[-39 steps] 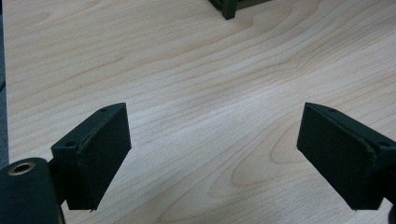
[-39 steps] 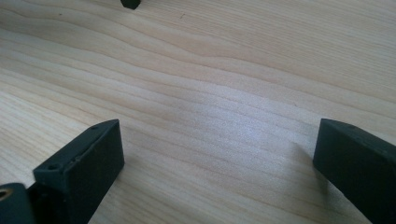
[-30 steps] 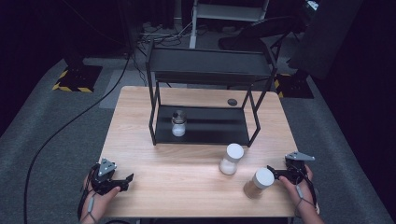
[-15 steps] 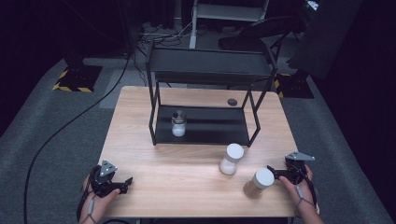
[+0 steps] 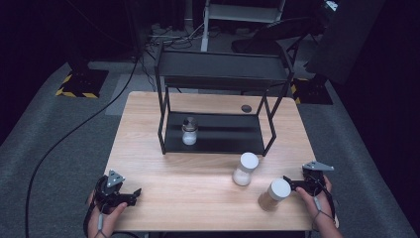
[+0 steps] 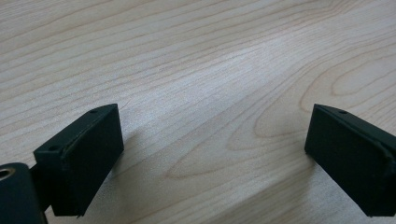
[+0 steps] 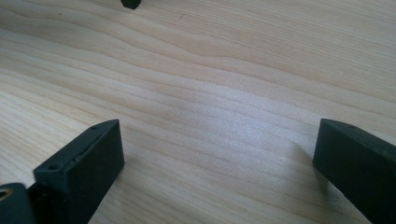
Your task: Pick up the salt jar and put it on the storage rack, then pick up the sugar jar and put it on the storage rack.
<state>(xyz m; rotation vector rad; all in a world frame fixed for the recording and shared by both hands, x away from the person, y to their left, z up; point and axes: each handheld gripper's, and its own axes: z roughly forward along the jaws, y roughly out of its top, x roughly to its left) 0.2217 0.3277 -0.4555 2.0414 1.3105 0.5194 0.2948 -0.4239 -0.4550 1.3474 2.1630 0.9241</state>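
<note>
- The wooden table [image 5: 198, 183] is brightly lit from above; the room around it, from 9 through 12 to 3 o'clock, falls into near-black.
- High view is soft and grainy, fine detail lost.
- Both gripper views are sharp on the wood grain, with a pale sheen near centre.
- Soft shadows sit beside the jaws at 7 and 4 o'clock.

Black two-jaw claws [image 5: 132, 194] with grey three-cornered top plates [image 5: 115, 178].
</note>
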